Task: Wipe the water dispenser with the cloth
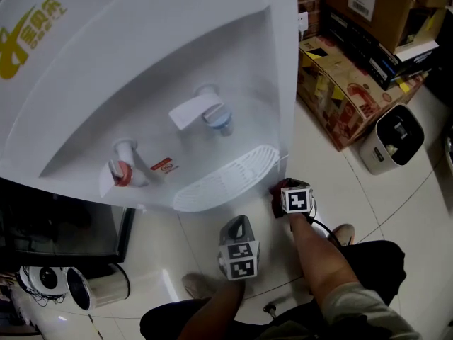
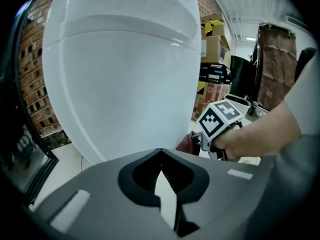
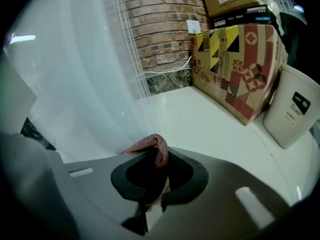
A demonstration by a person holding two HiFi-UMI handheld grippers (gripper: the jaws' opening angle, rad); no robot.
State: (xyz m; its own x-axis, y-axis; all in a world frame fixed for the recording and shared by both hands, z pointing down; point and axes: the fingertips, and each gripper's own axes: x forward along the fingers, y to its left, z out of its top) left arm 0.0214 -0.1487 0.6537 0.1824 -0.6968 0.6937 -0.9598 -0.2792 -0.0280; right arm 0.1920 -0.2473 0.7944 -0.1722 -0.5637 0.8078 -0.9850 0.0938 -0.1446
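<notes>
**1. Present state.** The cloth (image 3: 152,146), dark red and bunched, is clamped between the narrowly set jaws of the right gripper (image 3: 155,160). It is carried at the lower right corner of the water dispenser (image 1: 141,62), just below the drip tray (image 1: 226,176). Whether the fabric presses on the panel cannot be told. The left gripper (image 2: 159,156) hangs in front of the dispenser's base with its jaws together and nothing between them.

**2. Procedure.** The step in hand is judged to be the wiping of the lower casing.
- The protruding fold of cloth should be laid flat on the white panel, so that fabric and not the jaw tips meets the plastic.
- Overlapping strokes should be run along the panel under light pressure (only a small fold protrudes, and it could be dragged out of the jaws).
- The 2 taps above the tray, the blue tap (image 1: 219,119) and the red tap (image 1: 122,172), should not be knocked.
- The left gripper should be held clear of the stroke path.

**3. Markings.**
- A yellow logo (image 1: 28,30) is printed at the dispenser's upper left; its characters cannot be read.
- A red label (image 1: 164,166) between the 2 taps is too small to be read.
- The cardboard boxes (image 1: 340,91) to the right of the dispenser carry printed labels, none legible.
- On the white container (image 1: 391,139) beyond the boxes, a black label is seen; its text cannot be made out.
</notes>
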